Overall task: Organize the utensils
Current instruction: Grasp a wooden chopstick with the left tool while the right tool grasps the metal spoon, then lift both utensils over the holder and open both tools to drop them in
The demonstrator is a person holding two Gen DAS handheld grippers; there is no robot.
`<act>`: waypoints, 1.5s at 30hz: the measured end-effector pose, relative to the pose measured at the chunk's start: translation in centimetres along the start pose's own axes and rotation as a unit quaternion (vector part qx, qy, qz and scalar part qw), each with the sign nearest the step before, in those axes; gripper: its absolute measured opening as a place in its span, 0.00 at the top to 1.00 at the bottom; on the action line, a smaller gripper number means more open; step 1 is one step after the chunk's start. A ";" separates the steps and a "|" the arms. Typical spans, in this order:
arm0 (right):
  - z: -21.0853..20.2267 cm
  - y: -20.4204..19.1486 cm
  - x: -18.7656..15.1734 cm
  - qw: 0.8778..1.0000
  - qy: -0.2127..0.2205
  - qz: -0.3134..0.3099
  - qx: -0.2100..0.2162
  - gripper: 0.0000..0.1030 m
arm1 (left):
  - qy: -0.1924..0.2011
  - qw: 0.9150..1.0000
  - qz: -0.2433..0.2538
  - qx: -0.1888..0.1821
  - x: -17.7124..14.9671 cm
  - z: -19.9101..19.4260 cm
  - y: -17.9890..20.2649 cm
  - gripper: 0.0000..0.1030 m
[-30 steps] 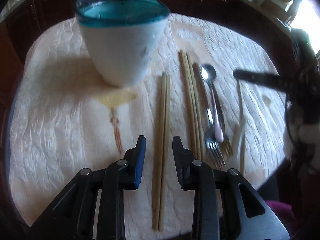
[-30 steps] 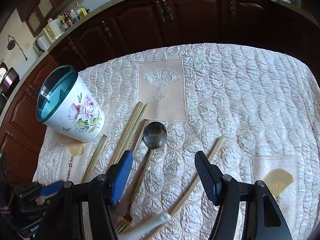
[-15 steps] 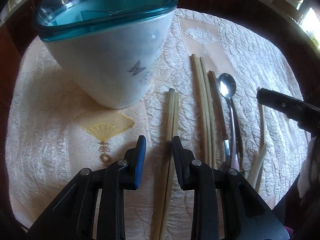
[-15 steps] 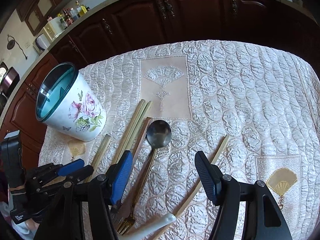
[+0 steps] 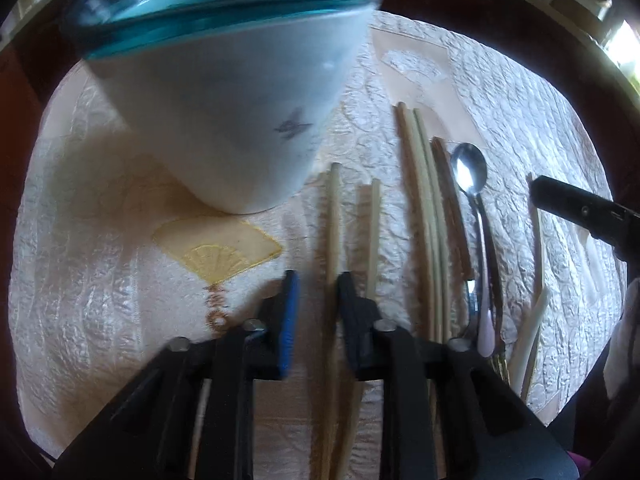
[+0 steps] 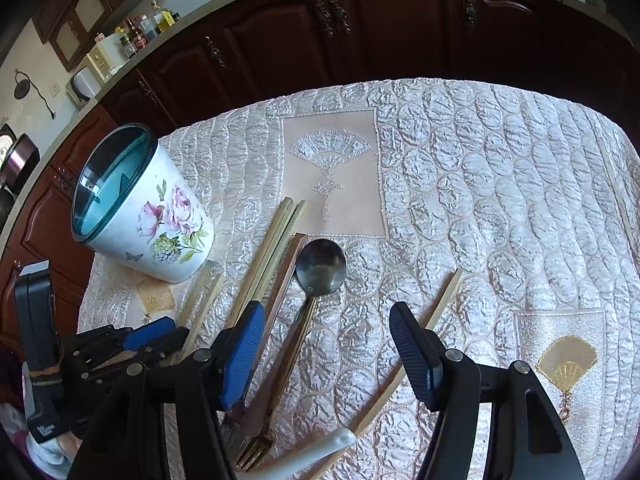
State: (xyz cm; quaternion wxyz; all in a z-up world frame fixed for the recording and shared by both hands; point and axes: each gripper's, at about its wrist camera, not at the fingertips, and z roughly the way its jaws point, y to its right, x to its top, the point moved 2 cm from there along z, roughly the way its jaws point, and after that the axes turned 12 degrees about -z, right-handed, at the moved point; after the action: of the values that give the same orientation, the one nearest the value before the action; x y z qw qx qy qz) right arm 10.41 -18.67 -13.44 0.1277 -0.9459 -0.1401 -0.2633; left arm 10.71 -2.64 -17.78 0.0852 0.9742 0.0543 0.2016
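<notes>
Low centre of the left wrist view, the left tongs [image 5: 314,300] straddle, jaws apart, one pale chopstick [image 5: 333,216] running lengthwise away toward the floral holder [image 5: 224,120], while the right tongs [image 6: 328,344] hang wide apart over the worktop [image 6: 500,200].

You won't find a word you can read here. The left gripper's body [image 6: 40,426] carries a small white label low down in the right wrist view (its lettering is too small and blurred to make out).
</notes>
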 end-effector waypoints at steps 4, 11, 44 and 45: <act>0.6 0.3 0.5 1.000 0.001 -0.008 -0.002 0.38 | -0.017 1.000 -0.008 -0.022 -0.1 -0.4 -0.9 0.93; 3.6 1.4 2.2 1.000 -0.006 -0.005 0.016 0.49 | -0.003 1.000 -0.004 -0.008 0.9 -0.3 -0.4 0.89; 7.0 3.1 3.3 0.991 -0.026 -0.043 0.125 0.86 | -0.015 0.997 0.079 0.020 1.9 0.9 0.5 0.79; 7.3 2.9 3.4 0.990 -0.024 -0.045 0.130 0.91 | -0.017 0.996 0.082 0.015 2.0 0.9 0.6 0.92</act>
State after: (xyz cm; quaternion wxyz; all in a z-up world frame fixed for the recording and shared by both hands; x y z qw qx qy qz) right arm 17.52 -18.43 -18.19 0.2338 -0.9201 -0.2189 -0.2254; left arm 12.91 -3.03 -17.69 0.0542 0.9798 -0.0245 0.1909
